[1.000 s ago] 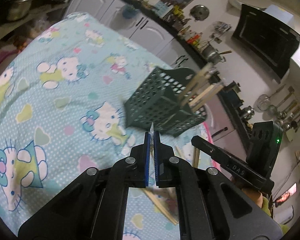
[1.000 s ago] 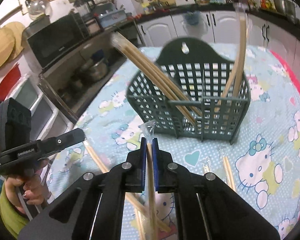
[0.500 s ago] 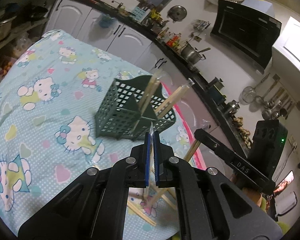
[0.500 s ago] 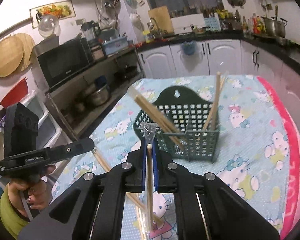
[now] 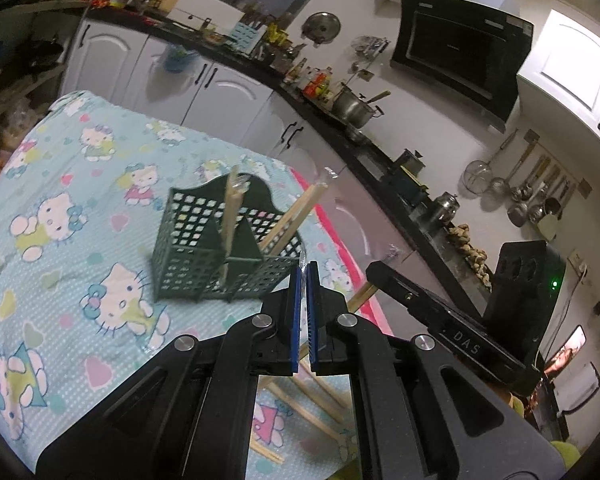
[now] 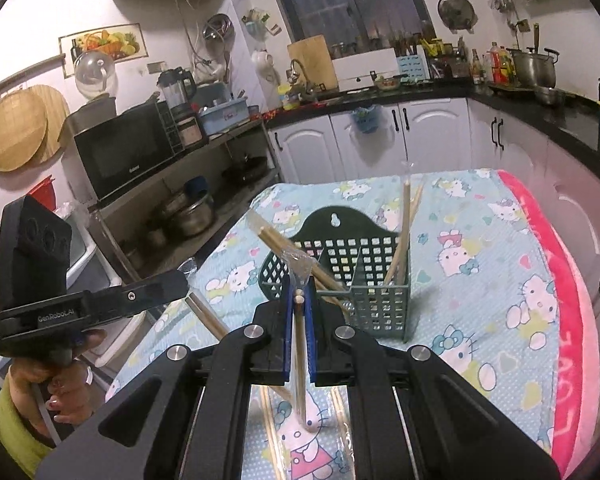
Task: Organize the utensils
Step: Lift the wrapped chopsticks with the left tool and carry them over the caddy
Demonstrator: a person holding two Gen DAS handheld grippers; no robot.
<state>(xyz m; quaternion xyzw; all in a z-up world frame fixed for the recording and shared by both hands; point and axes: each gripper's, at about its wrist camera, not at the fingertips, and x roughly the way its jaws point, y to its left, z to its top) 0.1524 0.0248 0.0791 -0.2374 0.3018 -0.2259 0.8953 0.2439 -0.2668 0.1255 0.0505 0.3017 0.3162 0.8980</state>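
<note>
A dark green mesh utensil basket [image 5: 204, 256] [image 6: 364, 280] stands on the Hello Kitty tablecloth [image 5: 60, 240], with wrapped wooden chopsticks [image 5: 230, 208] [image 6: 404, 232] leaning in its compartments. My right gripper [image 6: 299, 300] is shut on a pair of wrapped chopsticks [image 6: 299, 344], held above the table, short of the basket. My left gripper [image 5: 303, 276] is shut on a thin clear wrapper edge, held above the table beside the basket. More chopsticks [image 5: 300, 400] [image 6: 208, 316] lie on the cloth below both grippers.
The table's pink edge [image 6: 556, 272] runs along the right. White cabinets [image 6: 380, 144] and a cluttered black counter stand behind. A shelf with a microwave [image 6: 120, 156] and pots is to the left.
Both grippers have pulled back and risen from the basket, which now looks smaller and farther. Each keeps its hold.
</note>
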